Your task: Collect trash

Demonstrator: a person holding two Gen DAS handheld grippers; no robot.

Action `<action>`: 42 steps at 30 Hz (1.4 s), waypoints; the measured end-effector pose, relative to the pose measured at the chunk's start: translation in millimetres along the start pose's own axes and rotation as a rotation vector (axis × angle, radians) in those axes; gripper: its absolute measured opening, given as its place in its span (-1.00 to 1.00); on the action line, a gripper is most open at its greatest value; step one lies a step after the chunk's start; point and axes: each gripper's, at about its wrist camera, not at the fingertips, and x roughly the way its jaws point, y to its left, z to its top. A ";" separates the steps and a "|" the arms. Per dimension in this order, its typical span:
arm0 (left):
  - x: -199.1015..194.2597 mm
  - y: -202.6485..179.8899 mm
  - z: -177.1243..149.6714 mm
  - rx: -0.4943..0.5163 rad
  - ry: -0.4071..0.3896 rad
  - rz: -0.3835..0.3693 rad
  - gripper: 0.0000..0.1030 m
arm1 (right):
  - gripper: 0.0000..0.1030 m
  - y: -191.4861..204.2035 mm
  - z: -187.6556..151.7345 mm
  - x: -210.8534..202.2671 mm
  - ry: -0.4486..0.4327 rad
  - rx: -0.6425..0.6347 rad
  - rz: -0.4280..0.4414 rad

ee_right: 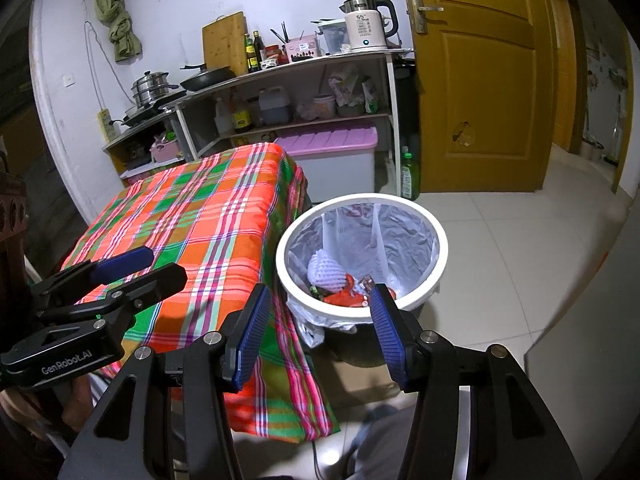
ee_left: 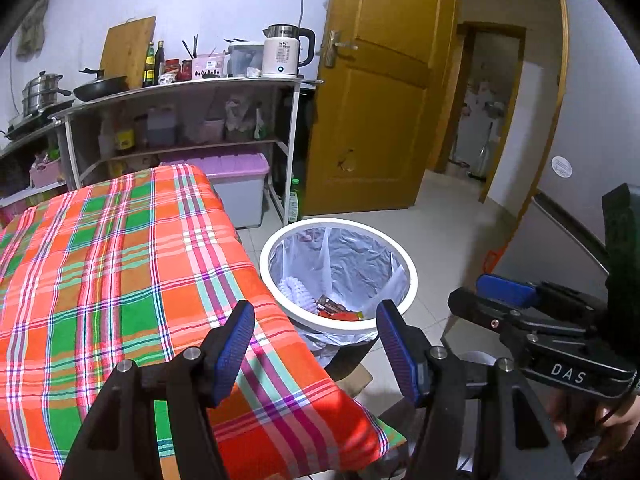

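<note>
The trash (ee_right: 340, 280), wrappers and white foam netting, lies in the lined bin (ee_right: 442, 252) beside the plaid-covered surface (ee_left: 120, 260). Only the right view shows the netting whole. Left tongs (ee_left: 316, 352) and right tongs (ee_right: 320, 332) gape wide, empty.

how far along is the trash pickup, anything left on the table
Done: a white foam net and red wrappers lie in the lined trash bin. In hand: nothing; the left claw and right claw are both open and empty. Left: the plaid tablecloth shows no trash in either view.
</note>
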 end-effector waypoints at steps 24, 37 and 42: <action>-2.4 -1.6 -1.3 0.004 0.003 0.017 0.22 | 0.02 3.3 -2.6 -1.5 0.006 -0.005 0.006; -2.5 -2.5 -2.4 0.014 -0.001 0.025 0.22 | 0.02 3.4 -3.1 -0.1 0.010 -0.008 0.009; -0.8 -1.4 -3.0 0.015 0.002 0.039 0.22 | 0.02 3.1 -2.2 1.5 0.014 -0.011 0.006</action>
